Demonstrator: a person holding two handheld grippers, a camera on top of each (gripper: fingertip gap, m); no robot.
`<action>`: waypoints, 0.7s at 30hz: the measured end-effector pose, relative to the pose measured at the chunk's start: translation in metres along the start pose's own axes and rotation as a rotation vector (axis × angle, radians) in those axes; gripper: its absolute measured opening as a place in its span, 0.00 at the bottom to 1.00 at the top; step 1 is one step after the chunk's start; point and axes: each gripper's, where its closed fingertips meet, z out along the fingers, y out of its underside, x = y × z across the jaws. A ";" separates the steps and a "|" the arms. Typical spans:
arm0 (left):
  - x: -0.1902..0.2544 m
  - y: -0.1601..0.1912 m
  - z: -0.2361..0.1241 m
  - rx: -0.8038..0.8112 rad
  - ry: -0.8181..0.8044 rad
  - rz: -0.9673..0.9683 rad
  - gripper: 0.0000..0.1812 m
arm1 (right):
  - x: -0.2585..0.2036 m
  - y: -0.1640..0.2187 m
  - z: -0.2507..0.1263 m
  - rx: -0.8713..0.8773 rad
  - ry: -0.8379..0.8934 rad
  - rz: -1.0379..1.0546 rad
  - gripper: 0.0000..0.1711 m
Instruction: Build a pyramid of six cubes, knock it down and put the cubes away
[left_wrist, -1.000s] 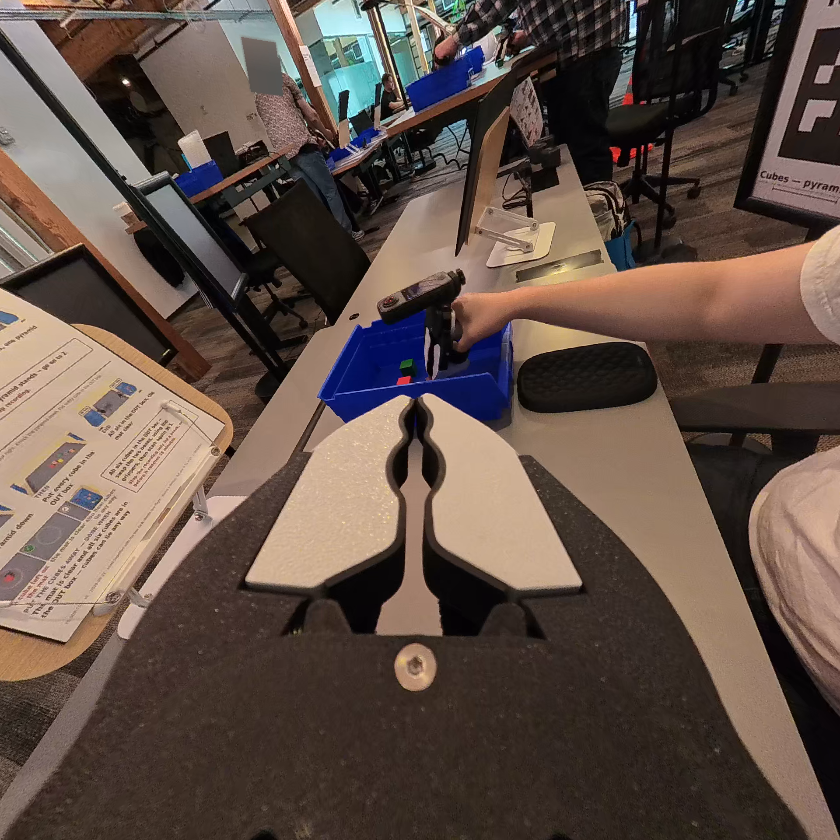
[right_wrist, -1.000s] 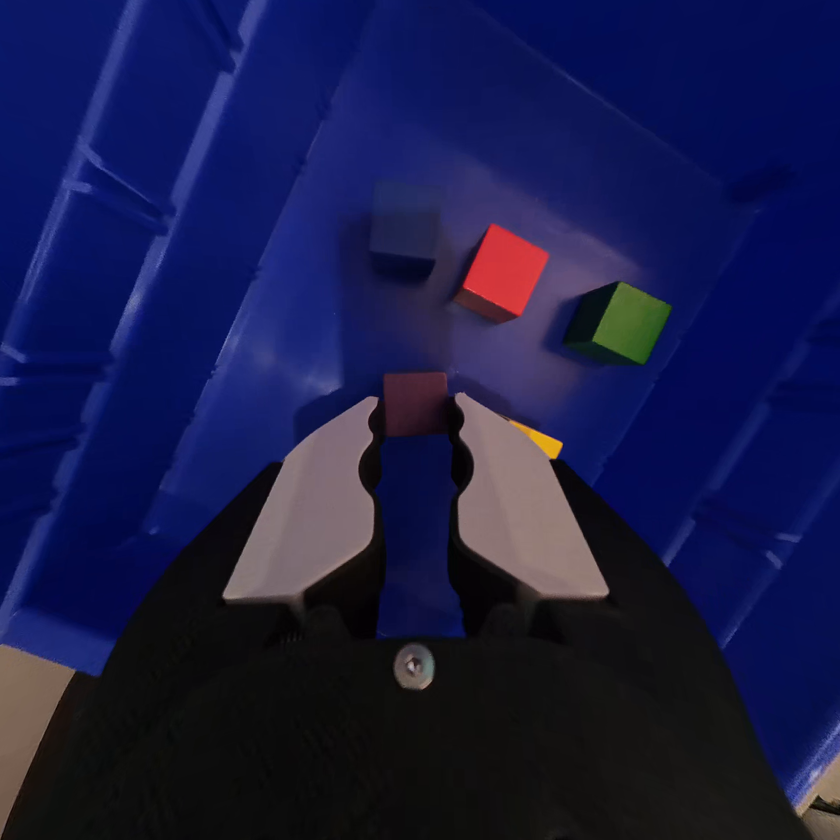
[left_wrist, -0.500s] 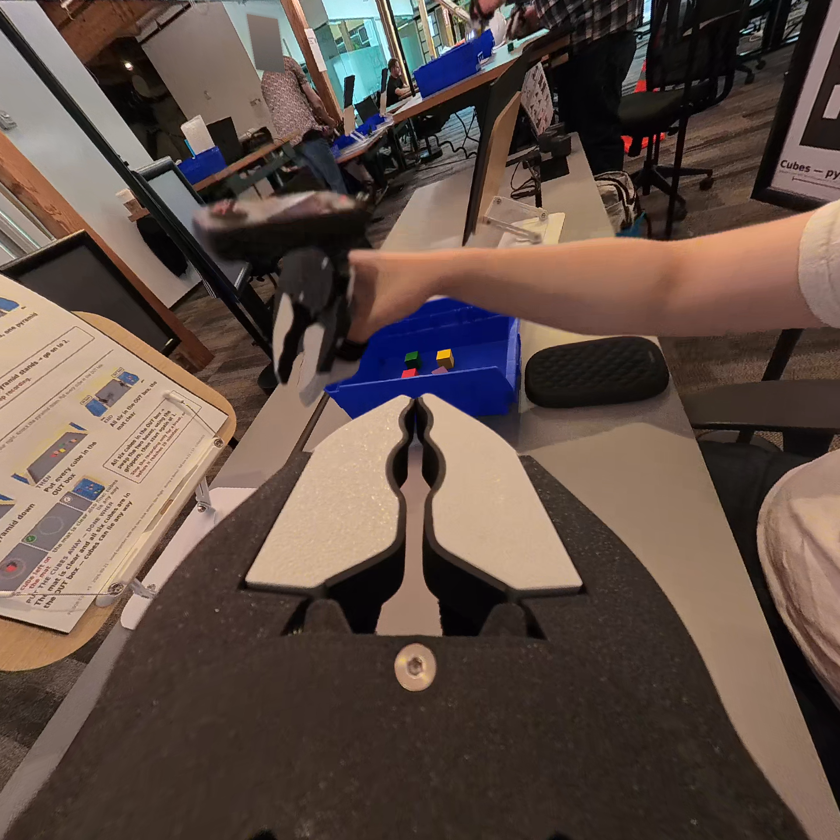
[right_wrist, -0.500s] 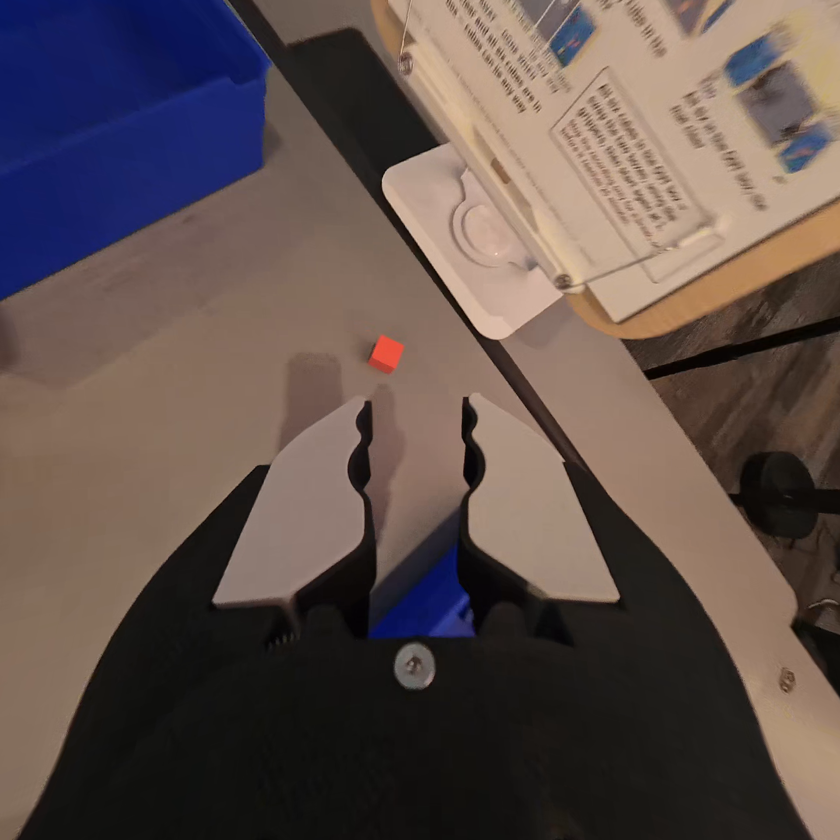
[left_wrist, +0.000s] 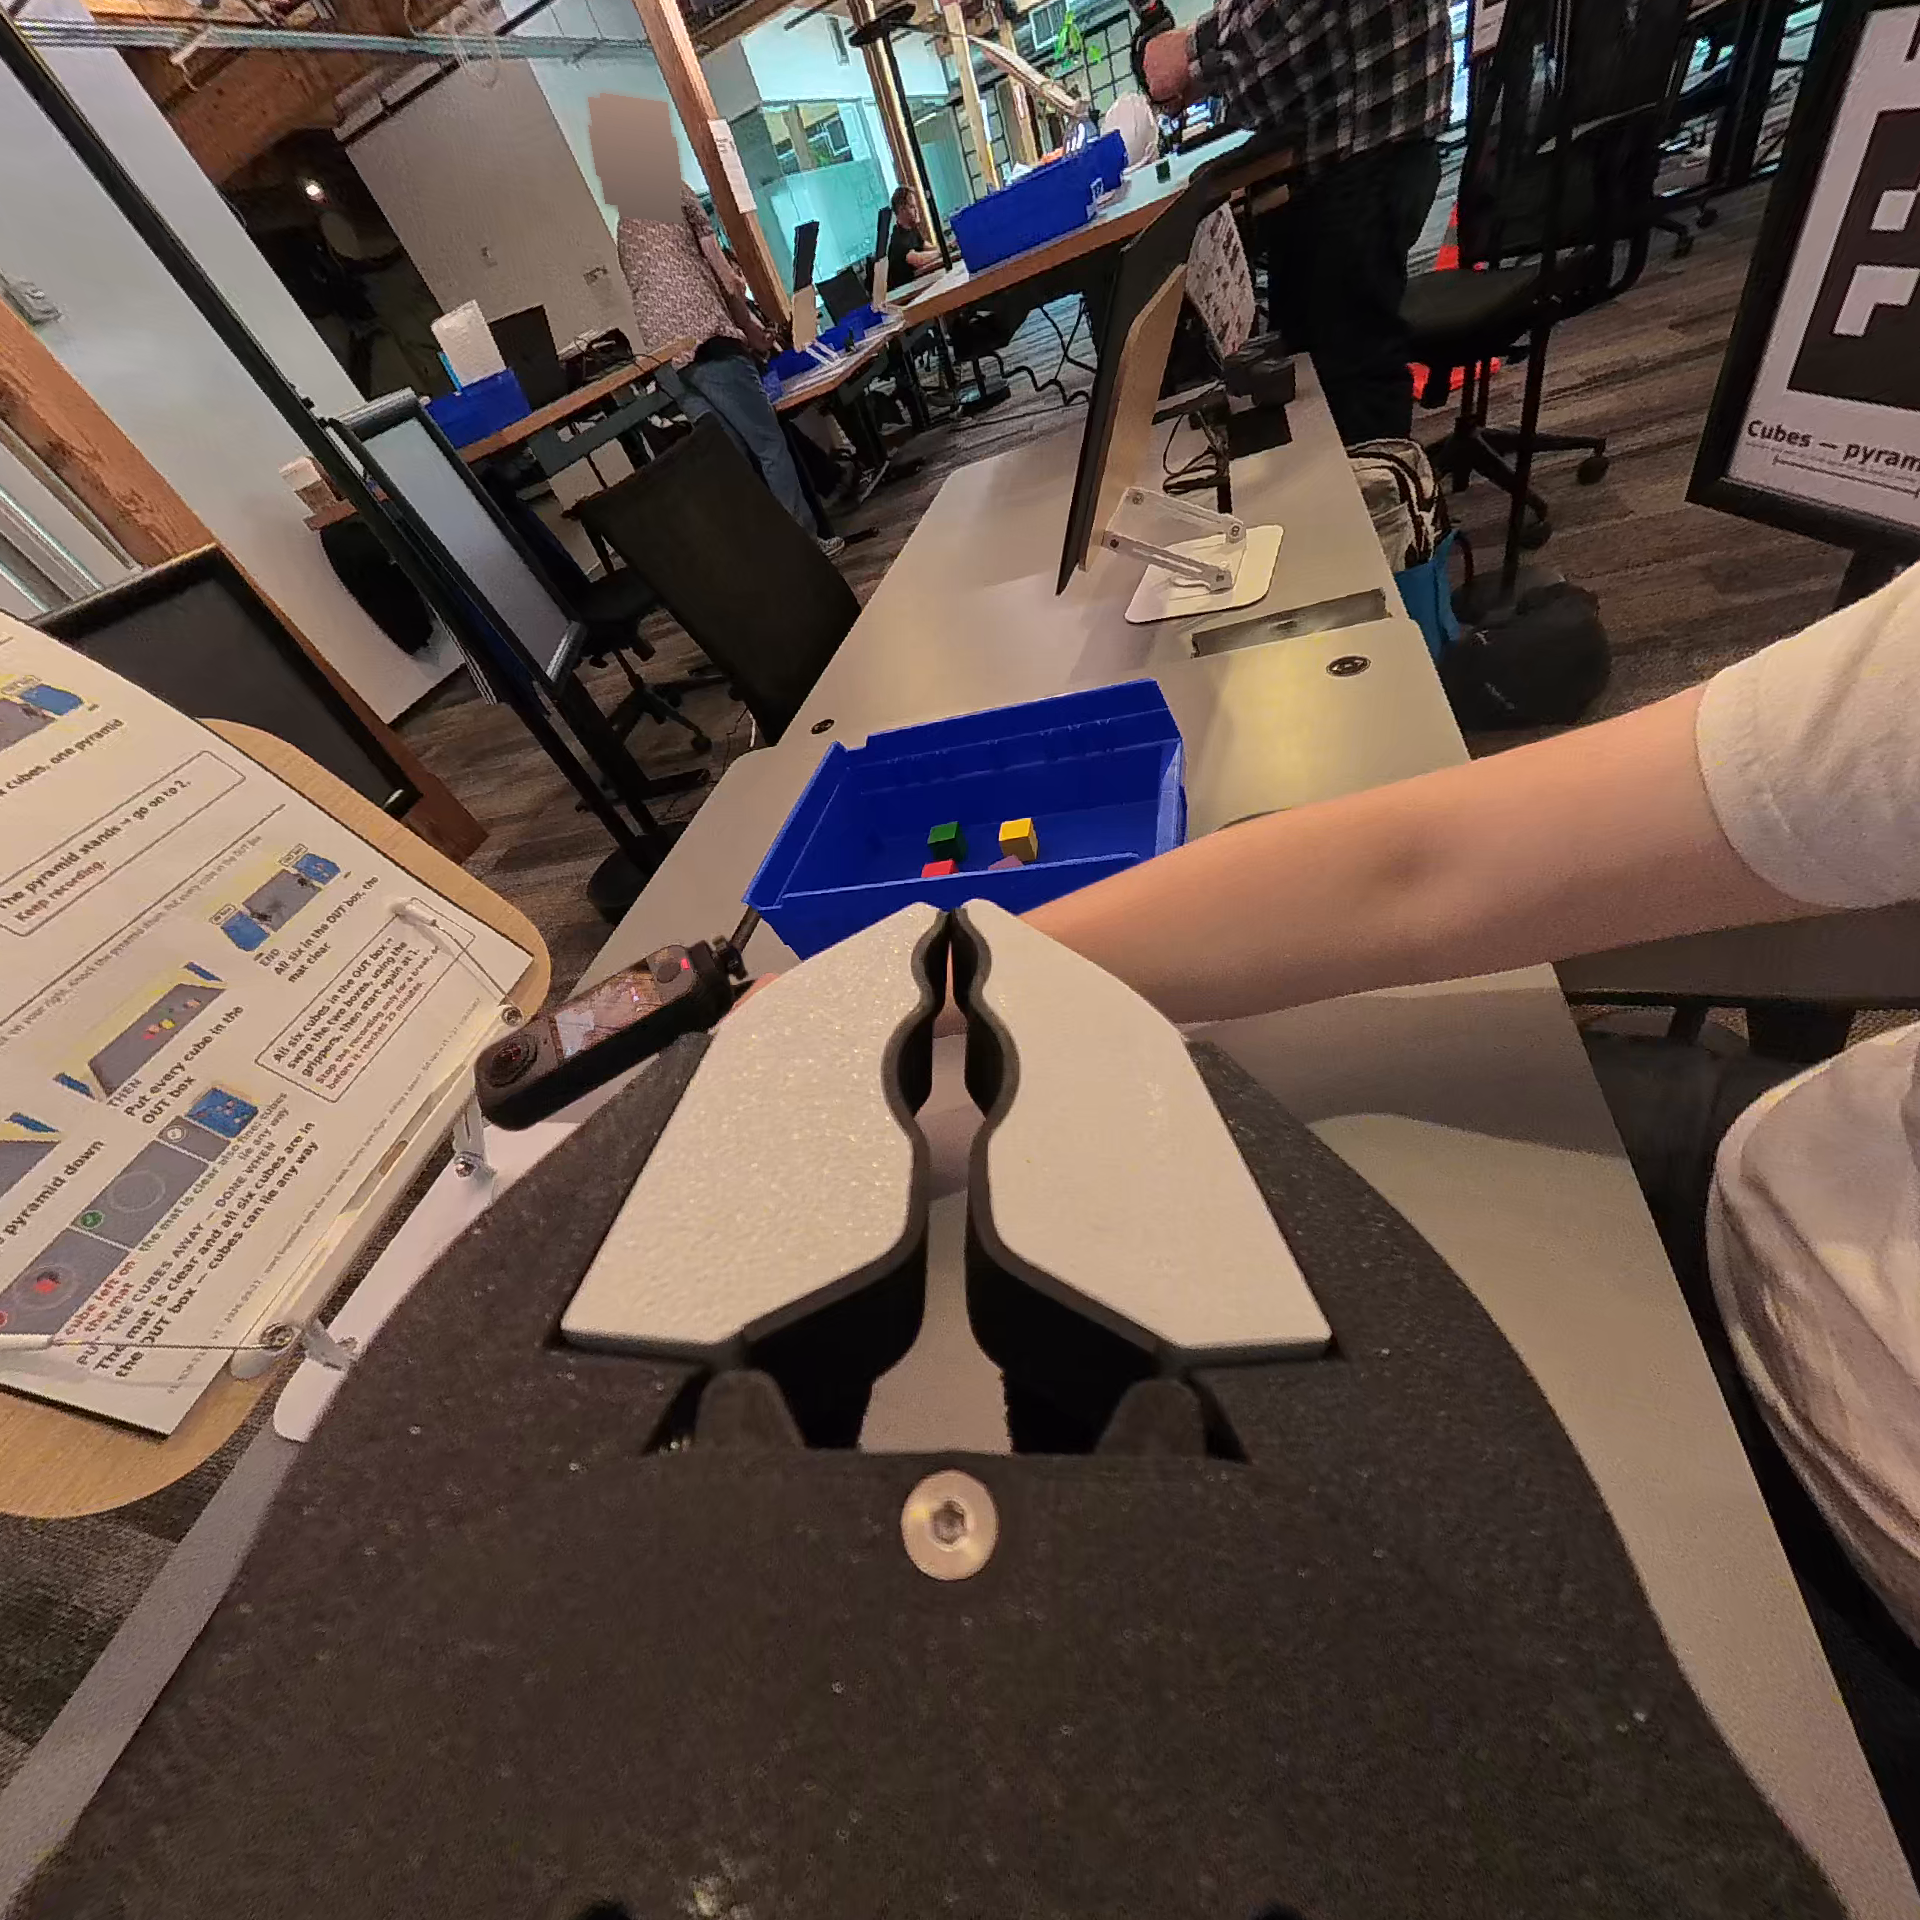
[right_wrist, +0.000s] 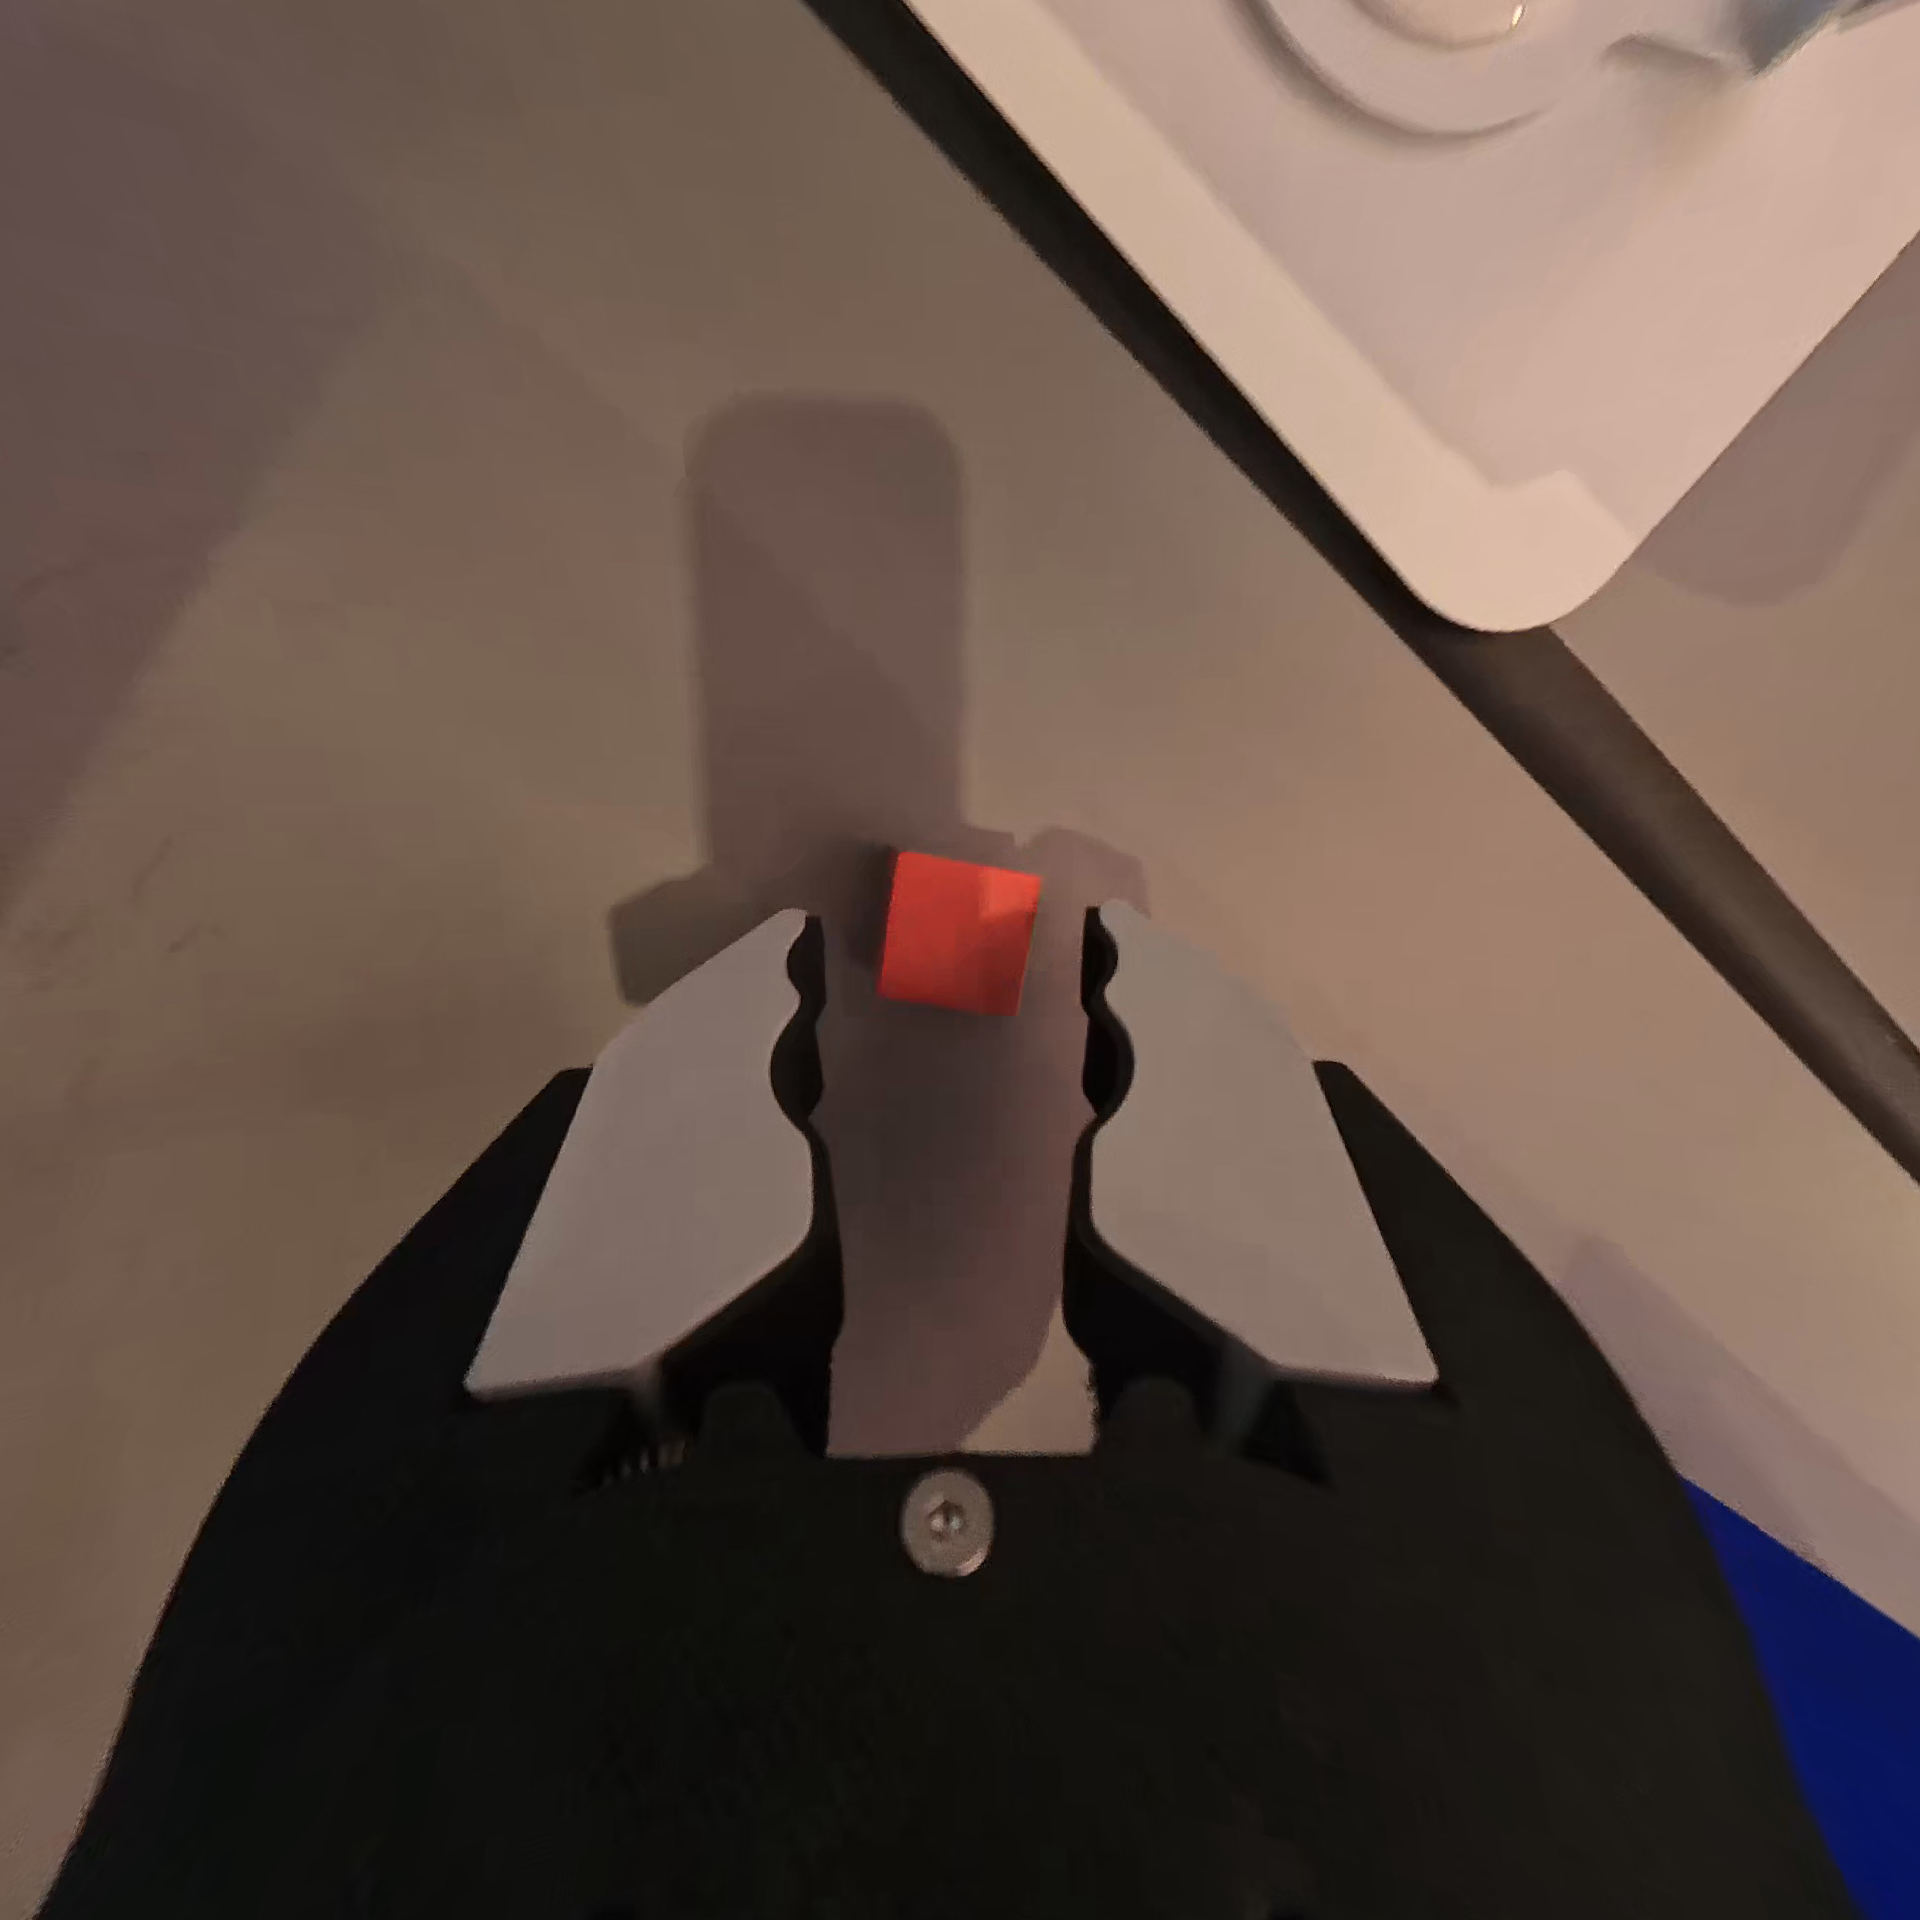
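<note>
My left gripper (left_wrist: 951, 920) is shut with nothing in it and hovers over the grey table (left_wrist: 1455, 1195). Beyond it stands the blue bin (left_wrist: 831, 831), which holds a green cube (left_wrist: 945, 837), a yellow cube (left_wrist: 1018, 837), a red cube (left_wrist: 938, 869) and a purple cube (left_wrist: 1006, 862). My right gripper (right_wrist: 951, 920) is open, low over the table to the left of the bin. An orange-red cube (right_wrist: 958, 932) lies on the table between its fingertips (right_wrist: 727, 1018), with a gap on each side. In the left wrist view only the right gripper's camera (left_wrist: 613, 1029) and the person's arm (left_wrist: 1403, 914) show.
A white stand base (right_wrist: 1455, 312) and a dark strip along the table (right_wrist: 1351, 582) lie just right of the orange-red cube. An instruction sheet on a wooden board (left_wrist: 208, 1039) stands at the left. A corner of the blue bin (right_wrist: 1766, 1590) shows at lower right. The left gripper's tips are roughly 40 cm from the right gripper's.
My right gripper let go of the purple cube in the bin, swung out to the left, opened wider and came down around the orange-red cube on the table. My left gripper stayed shut and still.
</note>
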 end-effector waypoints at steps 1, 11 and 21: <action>0.000 0.000 0.000 -0.002 0.002 0.003 0.00 | 0.000 0.001 0.003 -0.009 -0.007 0.006 0.26; 0.003 0.001 0.002 -0.007 0.014 0.001 0.00 | -0.011 -0.031 -0.127 0.146 -0.068 -0.166 0.17; 0.013 0.003 0.018 -0.035 0.037 0.019 0.00 | 0.068 0.084 -0.310 0.337 0.171 -0.080 0.17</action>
